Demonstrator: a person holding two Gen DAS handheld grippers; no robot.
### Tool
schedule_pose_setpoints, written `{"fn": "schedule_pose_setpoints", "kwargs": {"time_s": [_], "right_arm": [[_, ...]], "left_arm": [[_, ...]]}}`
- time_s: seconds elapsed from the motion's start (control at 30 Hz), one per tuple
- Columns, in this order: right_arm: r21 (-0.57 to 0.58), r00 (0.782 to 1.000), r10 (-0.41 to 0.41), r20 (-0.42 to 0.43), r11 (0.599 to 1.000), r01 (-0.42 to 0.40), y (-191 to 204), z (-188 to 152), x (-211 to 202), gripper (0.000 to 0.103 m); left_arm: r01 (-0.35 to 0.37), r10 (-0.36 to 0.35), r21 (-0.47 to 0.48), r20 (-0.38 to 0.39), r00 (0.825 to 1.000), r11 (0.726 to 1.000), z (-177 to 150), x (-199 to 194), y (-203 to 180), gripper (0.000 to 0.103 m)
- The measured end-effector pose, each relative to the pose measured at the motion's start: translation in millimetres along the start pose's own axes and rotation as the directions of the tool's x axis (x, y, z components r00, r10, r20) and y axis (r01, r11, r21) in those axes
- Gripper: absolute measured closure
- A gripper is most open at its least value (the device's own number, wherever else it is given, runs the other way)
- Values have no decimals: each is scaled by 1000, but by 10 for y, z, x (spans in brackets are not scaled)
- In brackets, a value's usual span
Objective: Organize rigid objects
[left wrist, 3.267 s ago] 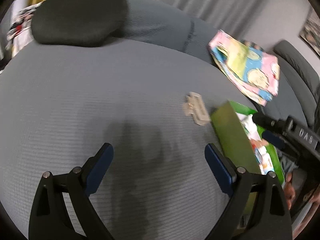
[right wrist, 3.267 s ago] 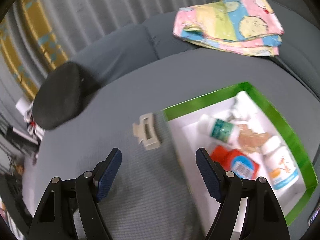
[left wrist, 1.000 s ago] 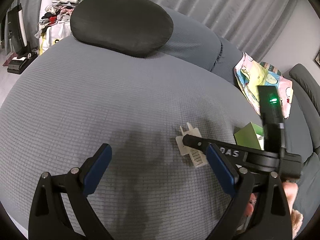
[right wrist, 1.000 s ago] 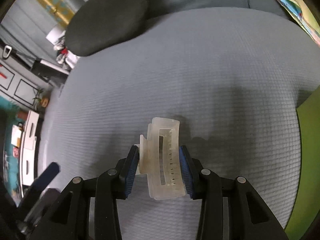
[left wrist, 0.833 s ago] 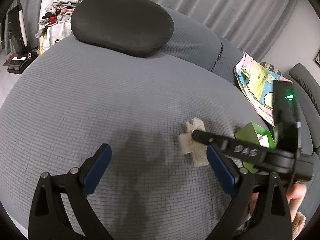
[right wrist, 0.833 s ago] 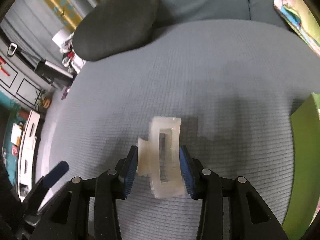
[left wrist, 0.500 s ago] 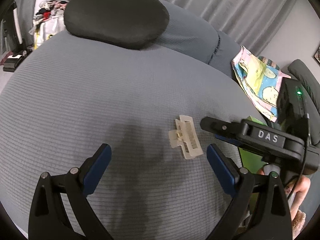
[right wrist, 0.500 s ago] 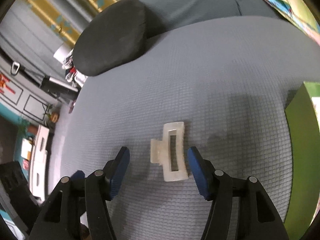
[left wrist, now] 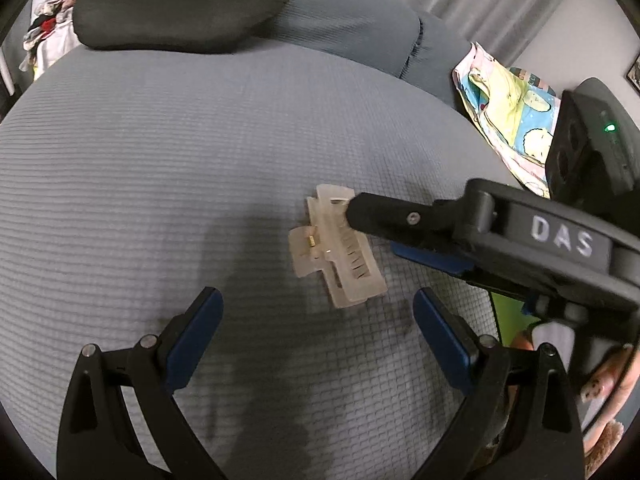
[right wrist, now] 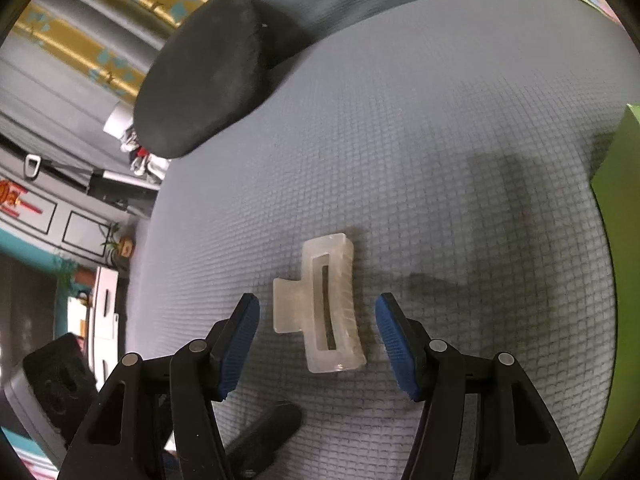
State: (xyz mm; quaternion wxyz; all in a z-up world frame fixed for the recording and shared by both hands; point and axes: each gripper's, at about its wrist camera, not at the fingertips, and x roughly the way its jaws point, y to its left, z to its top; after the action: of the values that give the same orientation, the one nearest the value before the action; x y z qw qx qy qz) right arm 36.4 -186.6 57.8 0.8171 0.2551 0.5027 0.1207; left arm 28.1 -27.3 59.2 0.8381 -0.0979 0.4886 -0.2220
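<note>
A pale hair clip (right wrist: pixel 325 307) lies flat on the grey sofa seat (right wrist: pixel 440 152), between the spread fingers of the right tool (right wrist: pixel 318 346), touching neither. The left tool (left wrist: pixel 316 340) hovers nearby, spread wide and holding nothing. A green box (right wrist: pixel 624 240) stands at the right edge, a dark cushion (left wrist: pixel 180 4) on the far left

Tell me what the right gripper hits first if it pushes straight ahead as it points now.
Likely the hair clip, lying on the grey cushion between the open right gripper fingers; depth is unclear.
</note>
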Motion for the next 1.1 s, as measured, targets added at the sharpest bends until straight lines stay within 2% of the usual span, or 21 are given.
{"fn": "schedule_pose_setpoints", "kwargs": {"time_s": [0.1,0.2,0.27,0.4,0.53,0.67,0.8,1.1], "right_arm": [[0,1000,-4,-9,1000,4,-29,6,62,41],[44,999,27,-36,999,-25,-125,20,137,41],[41,998,45,-47,998,-43,-137,20,176,41],[32,998,30,-55,999,-28,-144,5,243,41],[32,997,49,-55,998,-47,-171,-9,278,49],[43,994,94,-64,995,-91,-219,-40,321,62],[36,994,91,-60,995,-89,-200,-61,294,63],[-13,998,67,-5,998,-67,-62,-71,71,63]], "left_arm": [[6,-7,-19,-14,1000,1000,30,100,-5,9],[7,-8,-33,-31,999,999,37,189,-2,11],[2,-3,-32,-41,999,999,43,244,-22,19],[-5,4,-21,-24,1000,1000,61,311,-83,29],[34,-35,-36,-19,999,999,90,344,-92,49],[29,-29,-31,-8,1000,999,91,350,-125,51],[21,-21,2,8,1000,1000,89,317,-198,56],[27,-29,35,63,998,999,23,69,-245,56]]}}
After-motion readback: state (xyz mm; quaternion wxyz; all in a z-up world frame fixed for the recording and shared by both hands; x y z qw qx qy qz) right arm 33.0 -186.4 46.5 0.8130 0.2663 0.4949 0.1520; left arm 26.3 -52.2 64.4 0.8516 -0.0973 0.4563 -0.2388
